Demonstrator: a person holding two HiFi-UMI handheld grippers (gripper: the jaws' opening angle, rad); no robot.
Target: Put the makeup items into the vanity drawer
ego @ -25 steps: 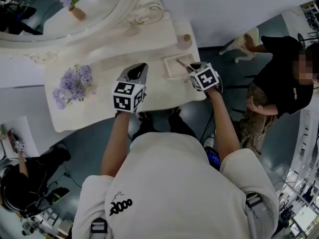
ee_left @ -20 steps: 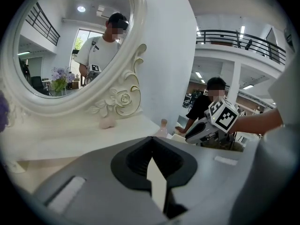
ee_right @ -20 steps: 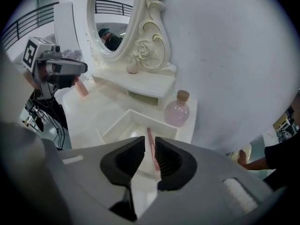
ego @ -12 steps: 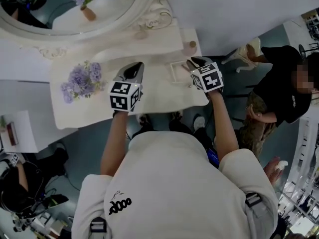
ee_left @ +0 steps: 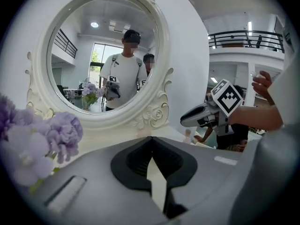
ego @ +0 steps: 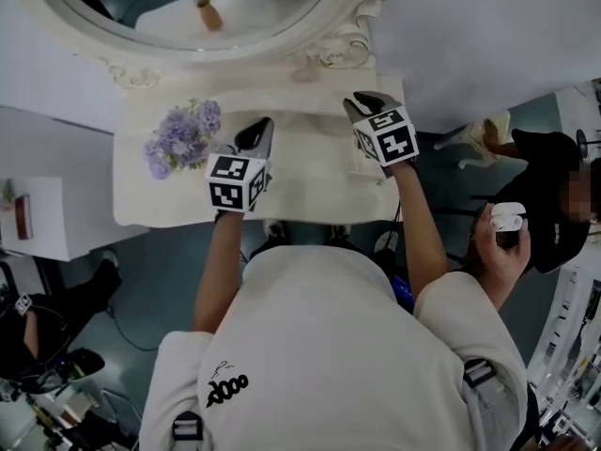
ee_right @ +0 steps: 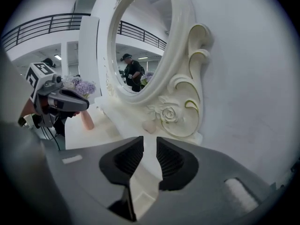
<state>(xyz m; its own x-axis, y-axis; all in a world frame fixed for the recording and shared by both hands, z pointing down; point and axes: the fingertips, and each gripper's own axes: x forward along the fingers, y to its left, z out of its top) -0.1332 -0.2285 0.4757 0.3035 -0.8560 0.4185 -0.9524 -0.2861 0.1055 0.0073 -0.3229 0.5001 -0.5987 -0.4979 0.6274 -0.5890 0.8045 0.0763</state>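
My right gripper (ego: 368, 104) hovers over the back right of the white vanity top (ego: 300, 186), near the mirror's carved base (ee_right: 174, 111). Its jaws (ee_right: 150, 139) are opening, a narrow gap stands between them and nothing is in it. A small pale pink item (ee_right: 149, 125) sits on the shelf just beyond them. My left gripper (ego: 255, 137) is over the middle of the vanity top. Its tips (ee_left: 151, 138) touch and hold nothing. The small open tray (ego: 361, 163) is mostly hidden under my right gripper.
A pink vase (ee_right: 86, 120) of purple flowers (ego: 178, 137) stands at the left of the vanity. The oval mirror (ee_left: 101, 55) rises along the back. At the right, a person in black holds a white object (ego: 508, 216). A white side table (ego: 38, 219) stands at the left.
My right gripper has moved off the tray toward the mirror's base. The left gripper has stayed over the middle. The bystander's hand has come up holding a white object.
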